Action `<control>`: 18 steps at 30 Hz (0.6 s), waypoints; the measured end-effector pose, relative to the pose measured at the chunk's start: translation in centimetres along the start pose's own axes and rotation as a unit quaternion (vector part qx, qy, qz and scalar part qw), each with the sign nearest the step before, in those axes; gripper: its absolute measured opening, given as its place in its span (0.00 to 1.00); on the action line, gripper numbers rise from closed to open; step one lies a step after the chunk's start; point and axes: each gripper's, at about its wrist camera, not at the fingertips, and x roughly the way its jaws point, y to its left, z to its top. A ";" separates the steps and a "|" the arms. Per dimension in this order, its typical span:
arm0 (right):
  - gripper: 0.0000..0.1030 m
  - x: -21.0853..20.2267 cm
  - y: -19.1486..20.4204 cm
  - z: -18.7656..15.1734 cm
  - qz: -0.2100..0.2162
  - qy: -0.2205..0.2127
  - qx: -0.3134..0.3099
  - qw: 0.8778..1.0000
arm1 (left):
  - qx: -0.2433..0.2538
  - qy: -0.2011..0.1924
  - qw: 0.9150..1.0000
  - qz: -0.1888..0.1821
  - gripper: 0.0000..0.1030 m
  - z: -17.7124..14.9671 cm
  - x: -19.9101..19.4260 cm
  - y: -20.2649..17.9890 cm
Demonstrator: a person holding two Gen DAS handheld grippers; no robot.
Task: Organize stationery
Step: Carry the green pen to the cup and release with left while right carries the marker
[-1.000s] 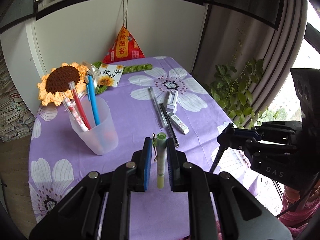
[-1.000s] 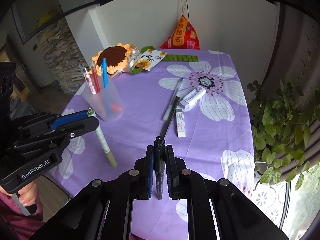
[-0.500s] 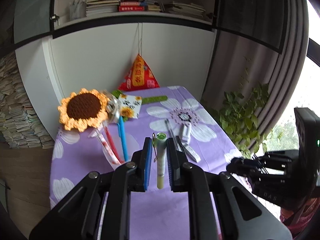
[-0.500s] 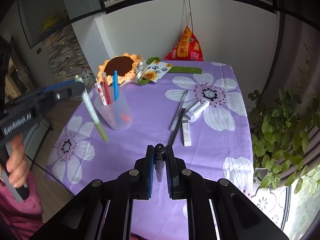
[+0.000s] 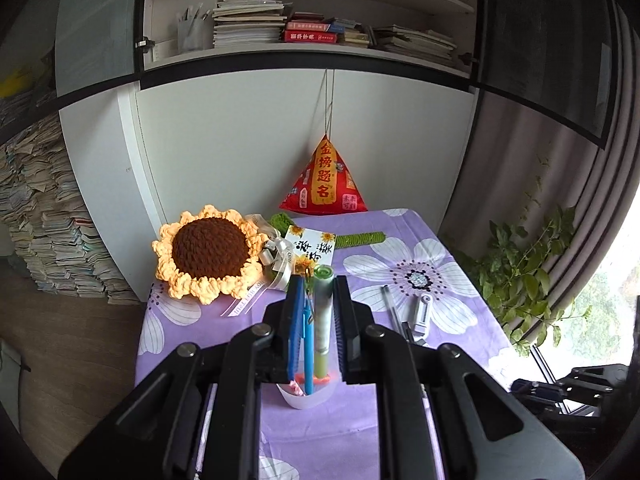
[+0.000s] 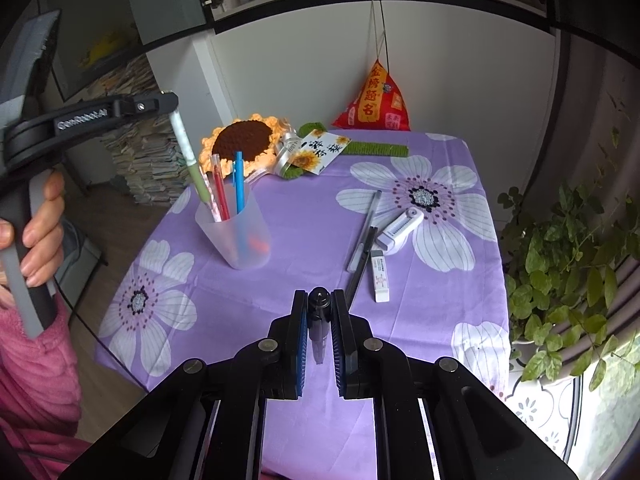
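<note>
My left gripper (image 5: 318, 284) (image 6: 170, 103) is shut on a green-and-white pen (image 5: 322, 312) (image 6: 188, 152). It hangs tilted with its green tip at the rim of a translucent pen cup (image 6: 234, 230) (image 5: 306, 396). The cup holds a blue pen (image 6: 239, 190) and red pens (image 6: 219, 188). My right gripper (image 6: 319, 300) is shut on a black pen (image 6: 319, 320) above the table's near part. On the purple floral cloth (image 6: 304, 248) lie a clear pen (image 6: 366, 228), a black pen (image 6: 360, 264), a white correction tape (image 6: 400, 226) and a white eraser (image 6: 379, 276).
A crocheted sunflower (image 6: 244, 146) (image 5: 208, 252), a flower card (image 6: 320, 150) and a red triangular pouch (image 6: 376, 104) stand at the table's back by the white wall. A leafy plant (image 6: 568, 260) grows at the right. Paper stacks (image 5: 44, 232) fill the left. A hand (image 6: 36, 232) grips the left handle.
The left gripper has risen with the green-and-white pen and moved over to the cup, so the pen's tip now stands at its rim. The right gripper has stayed put.
</note>
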 end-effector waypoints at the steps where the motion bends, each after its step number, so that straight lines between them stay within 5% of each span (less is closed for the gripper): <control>1: 0.12 -0.1 0.0 0.1 -0.001 -0.002 0.000 1.000 | 0.000 0.002 1.000 0.003 0.12 -0.1 0.4 0.2; 18: 0.12 0.4 1.5 1.3 -0.008 -0.003 -0.004 1.000 | -0.005 0.077 0.997 -0.004 0.13 -4.6 6.8 1.5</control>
